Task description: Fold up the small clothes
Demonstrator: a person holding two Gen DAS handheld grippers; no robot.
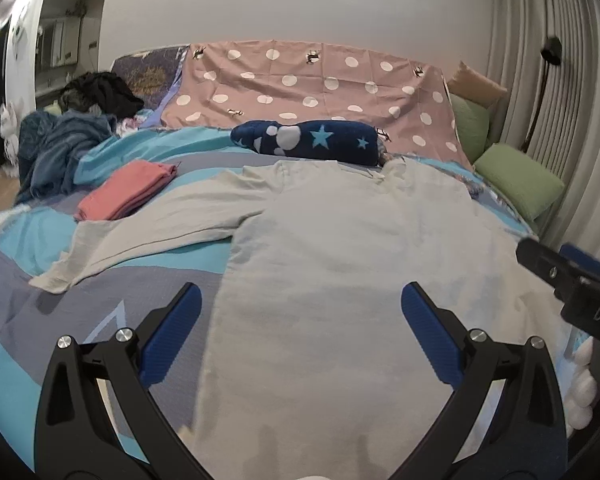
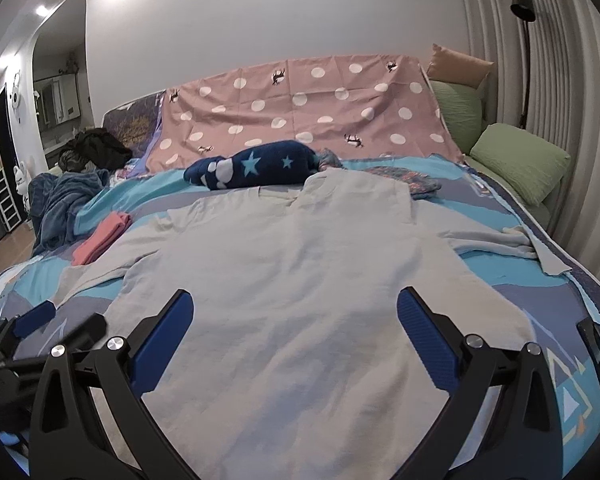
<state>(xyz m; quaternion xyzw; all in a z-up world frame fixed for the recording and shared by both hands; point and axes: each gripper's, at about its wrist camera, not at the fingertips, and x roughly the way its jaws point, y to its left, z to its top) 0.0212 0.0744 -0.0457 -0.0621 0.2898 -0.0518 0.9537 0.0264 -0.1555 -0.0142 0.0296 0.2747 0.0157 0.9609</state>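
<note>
Left tongs: the left gripper [image 1: 300, 320], black arms with blue ribbed pads, stands wide apart and holds nothing, over the near hem on the shirt's left side.
Right tongs: the right gripper [image 2: 294, 326], same build, is spread just as wide and empty, over the lower middle of the shirt.
Task's thing: a pale grey-white long-sleeved cotton shirt [image 1: 340, 248] lies flat on the bed, collar toward the headboard, hem nearest the tongs, both sleeves flung outward.
Under it: a quilt printed in turquoise, grey and purple shapes [image 1: 32, 232] covers the bed.
Handling: I judge the shirt light, limp and thin; it should drape and wrinkle, not slide or resist. A pinch needs only one layer.
Where to grip: likely a sleeve cuff or a shoulder seam, to bring a sleeve across the body.
Left view only: the left sleeve's full run to its cuff, and the folded salmon-pink garment [image 1: 126, 190] just beside it, in plain sight.
Right view only: the right sleeve [image 2: 512, 246] reaching the bed's edge.
Farther back: a navy fleece roll with stars [image 1: 312, 140] beyond the collar; green pillows [image 2: 520, 160] to the right.
</note>
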